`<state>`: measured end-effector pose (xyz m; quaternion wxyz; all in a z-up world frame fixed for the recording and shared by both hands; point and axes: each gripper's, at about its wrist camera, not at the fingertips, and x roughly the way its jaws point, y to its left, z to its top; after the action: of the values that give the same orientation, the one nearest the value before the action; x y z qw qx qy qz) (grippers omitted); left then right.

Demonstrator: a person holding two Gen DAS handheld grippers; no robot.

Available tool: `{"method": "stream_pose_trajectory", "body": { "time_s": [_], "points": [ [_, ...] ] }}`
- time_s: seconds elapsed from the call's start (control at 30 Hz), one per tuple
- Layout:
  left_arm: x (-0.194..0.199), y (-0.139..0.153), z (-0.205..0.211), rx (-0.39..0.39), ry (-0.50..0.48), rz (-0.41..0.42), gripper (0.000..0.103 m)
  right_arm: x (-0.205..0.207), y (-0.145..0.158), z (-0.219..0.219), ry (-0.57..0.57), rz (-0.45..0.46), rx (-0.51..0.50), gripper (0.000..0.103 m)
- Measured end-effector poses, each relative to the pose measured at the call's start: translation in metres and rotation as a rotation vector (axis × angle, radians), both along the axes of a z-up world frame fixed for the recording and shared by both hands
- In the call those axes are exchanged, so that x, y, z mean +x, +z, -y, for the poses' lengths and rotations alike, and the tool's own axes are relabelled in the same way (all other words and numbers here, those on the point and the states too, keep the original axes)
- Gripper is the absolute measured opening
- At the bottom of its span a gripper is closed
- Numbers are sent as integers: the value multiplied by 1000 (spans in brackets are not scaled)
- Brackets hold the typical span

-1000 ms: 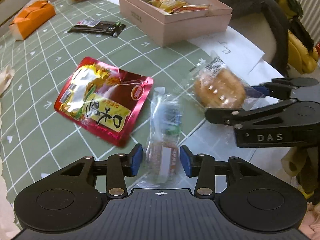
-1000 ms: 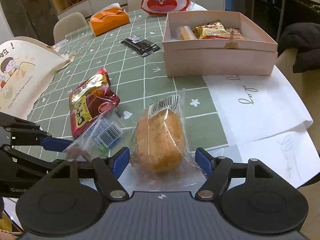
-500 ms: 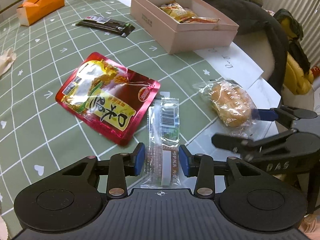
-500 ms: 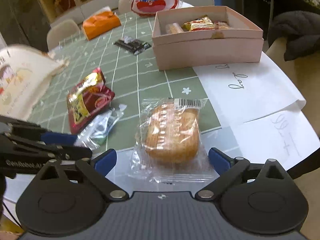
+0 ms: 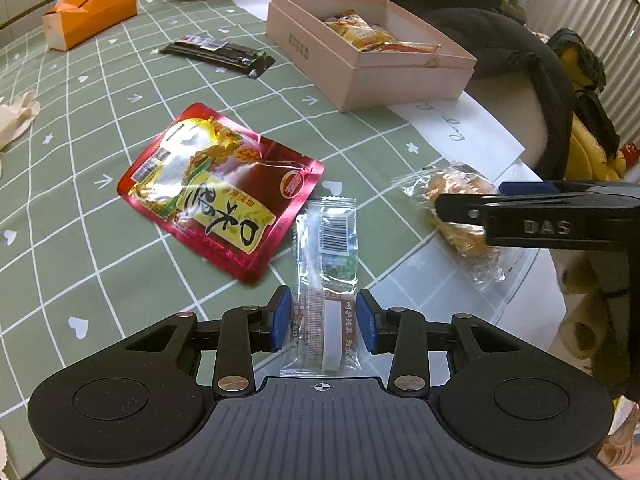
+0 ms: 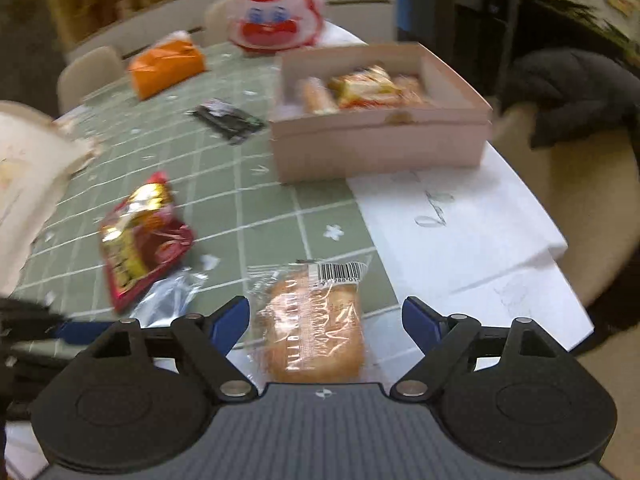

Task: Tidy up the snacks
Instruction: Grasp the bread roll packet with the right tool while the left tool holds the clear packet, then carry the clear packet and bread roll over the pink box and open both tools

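Your left gripper (image 5: 323,316) straddles the wafer pack (image 5: 326,280), pads just off it. Your right gripper (image 6: 326,320), just narrowing, stands wide around the bun (image 6: 316,328). Box (image 5: 360,80) sits at 1 o'clock on the desk (image 5: 80,200).

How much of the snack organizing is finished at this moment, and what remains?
Done: a few packets already lie in the pink box. In hand: nothing is gripped yet. The left gripper straddles the clear wafer packet, and the right gripper, jaws just narrowing, straddles the wrapped bread; both snacks rest on the table. Left: these two, the red pouch and the black bar.
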<state>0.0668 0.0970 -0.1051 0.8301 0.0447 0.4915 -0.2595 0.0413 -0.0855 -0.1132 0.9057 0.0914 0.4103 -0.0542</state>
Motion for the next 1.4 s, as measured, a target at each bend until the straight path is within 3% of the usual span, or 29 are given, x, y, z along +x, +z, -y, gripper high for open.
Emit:
{"method": "stream_pose_trajectory", "body": {
  "time_s": [0.07, 0.27, 0.33, 0.4, 0.73, 0.9, 1.03, 1.13, 1.27, 1.4],
  "points": [
    [-3, 0, 1, 10, -9, 17, 42, 4, -7, 1, 0, -17, 31, 84],
    [-3, -1, 2, 12, -2, 20, 42, 2, -3, -9, 68, -1, -1, 61],
    [-3, -1, 2, 8, 0, 17, 42, 0, 2, -12, 89, 17, -21, 48],
    [-4, -1, 2, 10, -2, 22, 42, -2, 8, -12, 102, 25, -18, 44],
    [-7, -2, 5, 24, -2, 45, 42, -9, 8, -8, 131, 23, -25, 41],
    [-15, -3, 11, 60, -13, 86, 44, -11, 1, -16, 172, 12, -89, 60],
    [-17, -4, 15, 81, -27, 101, 46, -7, -8, -21, 175, 4, -89, 63],
    [-14, -3, 10, 52, -9, 81, 45, -3, -12, -20, 176, -5, -71, 62],
    [-11, -2, 7, 36, 28, 61, 41, -6, -3, -18, 194, 3, -62, 48],
    [-8, 0, 13, 10, 20, 21, 40, -11, 14, -1, 156, 29, 41, 46]
  ]
}}
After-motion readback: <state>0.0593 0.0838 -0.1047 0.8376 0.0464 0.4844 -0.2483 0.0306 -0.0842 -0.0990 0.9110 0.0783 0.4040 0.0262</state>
